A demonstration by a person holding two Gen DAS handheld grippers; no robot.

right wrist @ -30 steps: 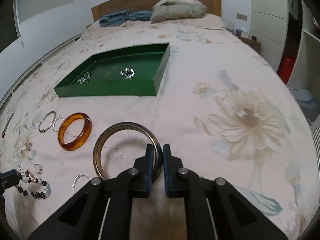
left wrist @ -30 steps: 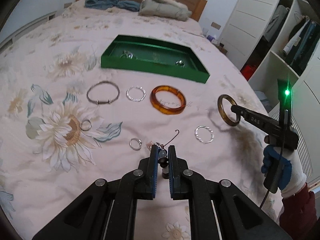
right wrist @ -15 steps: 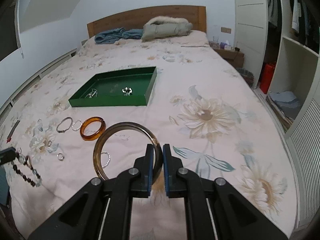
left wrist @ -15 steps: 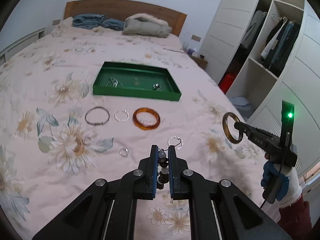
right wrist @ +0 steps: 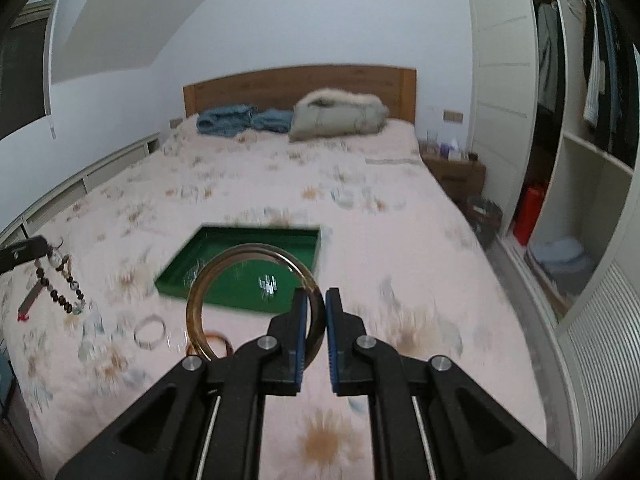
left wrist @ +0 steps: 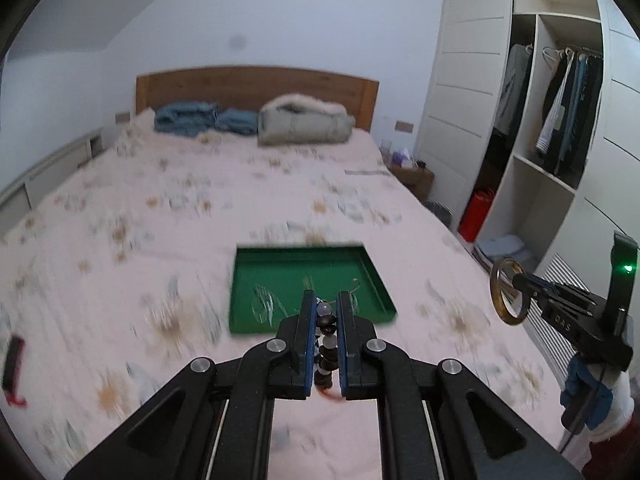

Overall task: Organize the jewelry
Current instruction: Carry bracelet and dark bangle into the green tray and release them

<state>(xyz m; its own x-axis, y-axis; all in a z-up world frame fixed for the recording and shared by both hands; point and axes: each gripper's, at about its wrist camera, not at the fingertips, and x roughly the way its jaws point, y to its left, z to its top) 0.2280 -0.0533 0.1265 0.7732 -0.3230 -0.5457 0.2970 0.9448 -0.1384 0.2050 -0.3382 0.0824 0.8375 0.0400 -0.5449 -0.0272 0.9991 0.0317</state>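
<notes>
My left gripper point(left wrist: 324, 304) is shut on a beaded bracelet point(left wrist: 326, 340) of dark and pale beads, held high above the bed; the bracelet also hangs in the right wrist view point(right wrist: 60, 280). My right gripper point(right wrist: 317, 300) is shut on a brown translucent bangle point(right wrist: 252, 304), also seen in the left wrist view point(left wrist: 506, 296). The green tray point(left wrist: 240, 280) lies on the bed ahead with a few small silver pieces inside; it also shows in the right wrist view point(right wrist: 176, 270). A silver bangle point(right wrist: 149, 332) and an amber bangle point(right wrist: 218, 340) lie on the bedspread.
The floral bedspread point(left wrist: 160, 220) spreads around the tray. Folded blue clothes point(left wrist: 204, 120) and a grey jacket point(left wrist: 304, 124) lie by the headboard. An open wardrobe point(left wrist: 560, 160) stands at the right. A dark object with a red end point(left wrist: 12, 364) lies at the left.
Both grippers have risen and tilted up with their pieces held. The tray looks smaller and lower in both views, and the loose bangles left the left wrist view.
</notes>
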